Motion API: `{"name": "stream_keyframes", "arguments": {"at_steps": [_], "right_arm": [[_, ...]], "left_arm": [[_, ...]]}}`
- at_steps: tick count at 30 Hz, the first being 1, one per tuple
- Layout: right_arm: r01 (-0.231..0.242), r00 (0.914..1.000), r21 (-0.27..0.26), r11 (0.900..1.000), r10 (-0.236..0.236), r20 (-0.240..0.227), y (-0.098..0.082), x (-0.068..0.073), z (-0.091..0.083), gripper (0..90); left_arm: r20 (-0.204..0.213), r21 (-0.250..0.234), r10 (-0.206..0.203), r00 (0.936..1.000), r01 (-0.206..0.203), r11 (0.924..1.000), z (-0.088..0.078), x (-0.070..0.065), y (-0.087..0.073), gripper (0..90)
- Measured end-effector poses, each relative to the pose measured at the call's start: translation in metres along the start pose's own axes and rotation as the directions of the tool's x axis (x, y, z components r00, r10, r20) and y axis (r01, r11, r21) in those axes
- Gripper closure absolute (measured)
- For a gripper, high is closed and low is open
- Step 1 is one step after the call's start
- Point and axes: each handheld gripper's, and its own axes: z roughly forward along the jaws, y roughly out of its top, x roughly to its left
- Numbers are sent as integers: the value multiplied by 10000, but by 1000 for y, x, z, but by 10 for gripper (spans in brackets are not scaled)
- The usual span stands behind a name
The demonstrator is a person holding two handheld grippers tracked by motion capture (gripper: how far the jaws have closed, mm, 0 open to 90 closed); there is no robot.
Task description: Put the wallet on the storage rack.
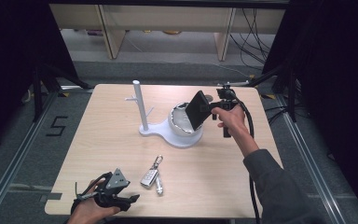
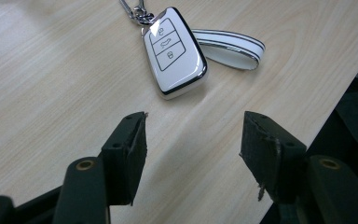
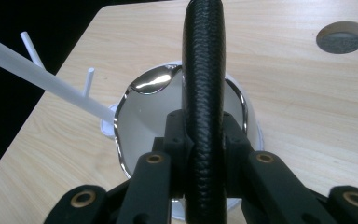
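Two tongs, right tongs (image 3: 204,140) clamped on black wallet (image 3: 204,84) over white bowl (image 3: 140,112), left tongs (image 2: 193,140) agape near key fob (image 2: 175,51), its buttons legible on worktop (image 2: 51,84)

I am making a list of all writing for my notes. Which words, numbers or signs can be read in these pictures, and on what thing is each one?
"5": a dark numeral marked on the grey floor, left of the table.
Three small button icons on the white key fob: pictures, not letters; too small to name for certain.
Black wallet held in the right gripper: no readable text.
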Motion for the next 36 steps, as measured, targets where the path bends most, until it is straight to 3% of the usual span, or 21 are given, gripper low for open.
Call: {"name": "stream_keyframes", "arguments": {"at_steps": [2, 3, 4, 9, 12, 13, 15, 18, 19, 23, 24, 25, 26, 27, 28, 30, 31, 32, 33, 35, 36], "right_arm": [[-64, 10000, 13, 10000, 64, -67, 0, 1, 6, 774], [-469, 9987, 161, 9988, 472, -201, 0, 5, 7, 774], [-15, 9999, 24, 10000, 15, -115, 0, 2, 10, 774], [180, 9998, 240, 9995, -180, -17, -2, 3, 20, 772], [38, 10000, 315, 9995, -38, 18, -4, 4, 24, 772], [264, 9997, 242, 9994, -264, -15, -4, 3, 25, 772], [-15, 10000, 365, 9993, 17, -44, -5, 3, 28, 771], [-47, 10000, 499, 9987, 46, 21, -8, 3, 34, 770], [284, 9996, 441, 9986, -283, -41, -8, 1, 37, 770], [-110, 9999, 566, 9983, 111, -21, -9, 3, 41, 767], [202, 9998, 470, 9987, -200, -57, -9, 0, 41, 767], [167, 9999, 510, 9986, -166, -38, -9, -1, 41, 765], [-93, 10000, 571, 9983, 92, 25, -9, -1, 41, 761], [308, 9995, 437, 9986, -304, -114, -9, -4, 43, 759], [-11, 10000, 571, 9984, 10, 5, -9, -2, 42, 755], [393, 9992, 554, 9977, -397, 47, -8, -4, 43, 748], [87, 9999, 679, 9977, -96, 131, -8, -3, 43, 744], [-157, 9998, 713, 9973, 147, 150, -9, 0, 43, 736], [76, 9999, 566, 9984, -83, 137, -9, -2, 44, 720], [157, 9998, 799, 9967, -169, 137, -8, -2, 42, 676], [573, 9981, 670, 9961, -587, 187, -7, -5, 42, 648]], "left_arm": [[60, -9, 22, 10000, -22, 10000, 0, 0, 0, 405], [-14, 2, -23, 10000, 23, 10000, 0, 1, -1, 405], [-7, 7, -97, 10000, 97, 10000, 1, 1, -1, 406], [-25, 106, 123, 9999, -123, 9999, 3, 1, -2, 410], [75, 120, 164, 9998, -165, 9998, 3, 1, -1, 410], [90, 161, 181, 9998, -183, 9997, 3, 1, -1, 410], [44, 129, 174, 9998, -175, 9998, 3, 1, -2, 409], [70, 149, 186, 9998, -187, 9997, 3, 1, -2, 410], [-9, 160, 220, 9998, -220, 9996, 3, 2, -2, 409], [-10, 122, 143, 9999, -143, 9998, 3, 2, -2, 409], [37, 106, 116, 9999, -116, 9999, 3, 2, -2, 408], [50, 104, 96, 9999, -97, 9999, 3, 2, -2, 407], [34, 112, 85, 10000, -85, 9999, 3, 2, -2, 407], [20, 108, 81, 10000, -82, 9999, 3, 2, -2, 406], [23, 114, 81, 10000, -81, 9999, 3, 2, -3, 405], [106, 128, 19, 9999, -20, 9999, 4, 2, -3, 404], [101, 139, -96, 9999, 94, 9999, 4, 2, -3, 402], [35, 194, 65, 10000, -65, 9998, 4, 3, -3, 400], [68, 284, 6, 10000, -8, 9996, 4, 3, -3, 400], [131, 178, 20, 9999, -23, 9998, 4, 2, -3, 399], [100, 204, 86, 9999, -88, 9998, 4, 2, -4, 399]]}}
